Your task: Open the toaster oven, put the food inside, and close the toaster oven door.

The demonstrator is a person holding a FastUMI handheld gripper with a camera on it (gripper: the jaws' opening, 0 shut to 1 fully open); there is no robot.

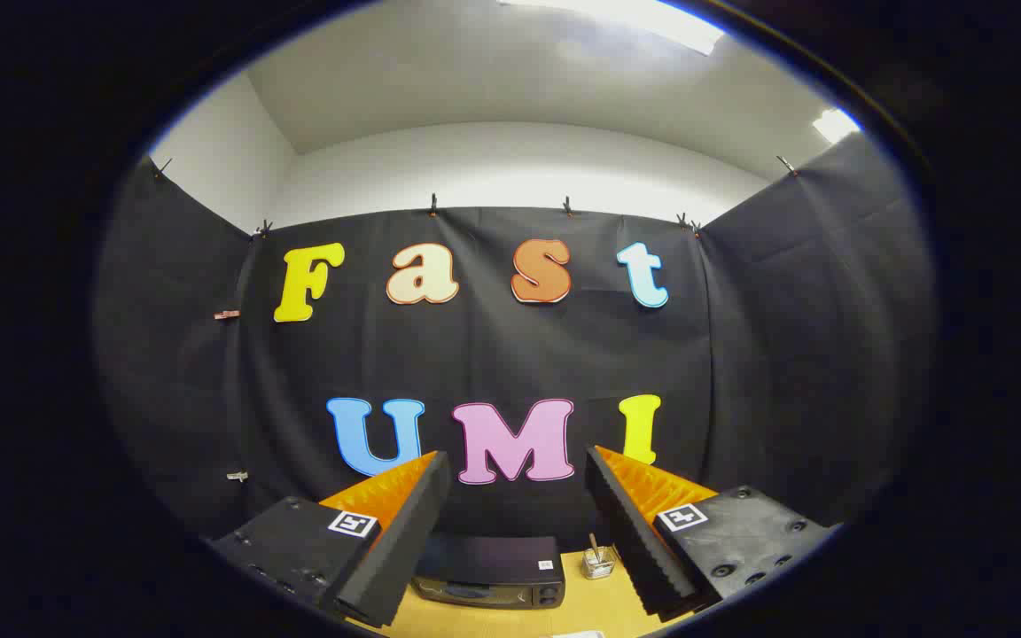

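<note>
Wide apart and empty, my tongs [518,496] hang high above the counter [599,607], toaster oven [490,571] shut below, so I'd drop toward its door first.

Tan wood-look worktop [586,602], seen low between and beyond the spread fingers of the hand-held gripper [518,470], which hold nothing. On it: dark toaster oven [490,571], door shut, standing back near the black cloth wall. Just right of the oven, close but apart, a small clear glass jar [598,562] with a thin stick upright in it. Something pale at the worktop's near edge, cut off, can't tell.
</note>
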